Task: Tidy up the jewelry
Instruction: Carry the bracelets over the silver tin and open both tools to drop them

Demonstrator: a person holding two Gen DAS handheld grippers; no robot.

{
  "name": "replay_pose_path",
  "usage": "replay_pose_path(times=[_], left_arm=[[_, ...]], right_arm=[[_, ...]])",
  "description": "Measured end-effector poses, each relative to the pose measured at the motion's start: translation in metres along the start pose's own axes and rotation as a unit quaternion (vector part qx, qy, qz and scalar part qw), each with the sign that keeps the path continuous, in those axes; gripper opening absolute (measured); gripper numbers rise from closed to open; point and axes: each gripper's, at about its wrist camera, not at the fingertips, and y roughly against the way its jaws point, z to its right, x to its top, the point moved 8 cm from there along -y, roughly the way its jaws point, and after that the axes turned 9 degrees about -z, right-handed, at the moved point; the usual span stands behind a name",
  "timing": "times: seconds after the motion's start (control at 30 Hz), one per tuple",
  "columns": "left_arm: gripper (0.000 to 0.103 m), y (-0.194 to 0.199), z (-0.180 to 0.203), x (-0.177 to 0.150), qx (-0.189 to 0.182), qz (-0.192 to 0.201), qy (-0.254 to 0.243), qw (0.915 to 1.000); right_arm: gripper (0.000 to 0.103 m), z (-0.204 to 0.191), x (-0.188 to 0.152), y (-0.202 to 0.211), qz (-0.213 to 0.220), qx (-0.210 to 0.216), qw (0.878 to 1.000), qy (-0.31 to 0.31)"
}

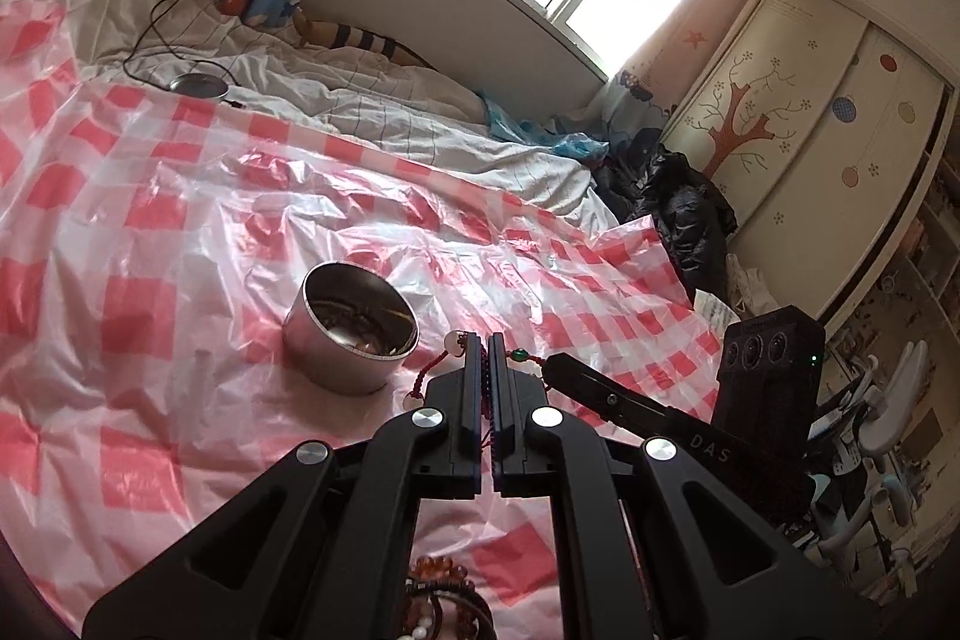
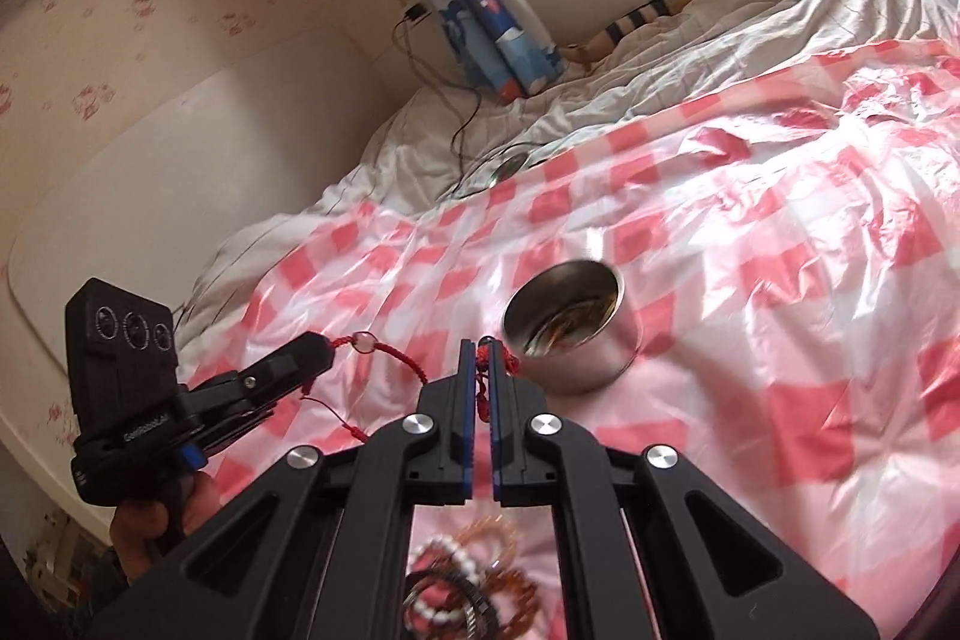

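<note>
Near, bottom centre of both wrist views: heap of beaded bracelets, amber, white and dark [image 2: 462, 586], lying loose on the pink-and-white checked plastic sheet [image 1: 150, 232] beneath the tools, not yet sorted. Left gripper [image 1: 486, 340] is clamped on the red braided cord bracelet with pale beads and one green bead [image 1: 447, 361]; right gripper [image 2: 483, 345] is pinched on the same cord at its other end, so the strand hangs stretched between them, clear of the sheet. Judgement: step in hand is carrying this bracelet to the round stainless steel tin [image 1: 351, 328], which sits mid-frame just beyond the fingertips, open, with dark contents I cannot identify. To do it well: bring both tips over the rim together, slacken the cord first, then free one end before the other so it coils inside rather than draping over the wall. Right view is motion-blurred.
</note>
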Motion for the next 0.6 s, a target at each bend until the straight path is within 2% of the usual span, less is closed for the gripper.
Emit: replay_pose_path(times=[0.17,0.27,0.3,0.37,0.43,0.47,0.53,0.57,0.6], left_arm=[[0.002,-0.04,0.0,0.034,0.003,-0.01,-0.009,0.9999],[0.002,-0.069,-0.01,0.046,-0.011,-0.015,0.008,0.9998],[0.002,-0.08,-0.016,0.047,-0.004,-0.021,0.012,0.9997],[0.003,-0.108,-0.036,0.043,0.042,-0.059,0.015,0.9973],[0.003,-0.128,-0.059,0.032,0.134,-0.105,0.009,0.9854],[0.005,-0.131,-0.065,0.027,0.16,-0.117,0.001,0.9801],[0.016,-0.126,-0.07,0.021,0.192,-0.125,-0.012,0.9734],[0.019,-0.119,-0.071,0.021,0.196,-0.118,-0.016,0.9733],[0.028,-0.11,-0.07,0.021,0.197,-0.111,-0.018,0.974]], right_arm=[[0.004,0.03,0.003,0.0,0.007,-0.001,0.999,-0.037],[0.004,0.038,0.007,0.004,0.012,0.0,0.999,-0.049],[0.004,0.038,0.007,0.006,0.015,0.0,0.999,-0.049],[0.004,0.04,0.009,0.008,0.018,0.0,0.999,-0.048],[0.004,0.041,0.009,0.008,0.017,-0.002,0.999,-0.047],[0.004,0.041,0.009,0.007,0.016,-0.001,0.999,-0.046],[0.004,0.039,0.01,0.004,0.013,-0.001,0.999,-0.043],[0.004,0.038,0.011,0.001,0.011,-0.003,0.999,-0.039],[0.004,0.036,0.013,-0.002,0.01,-0.003,0.999,-0.036]])
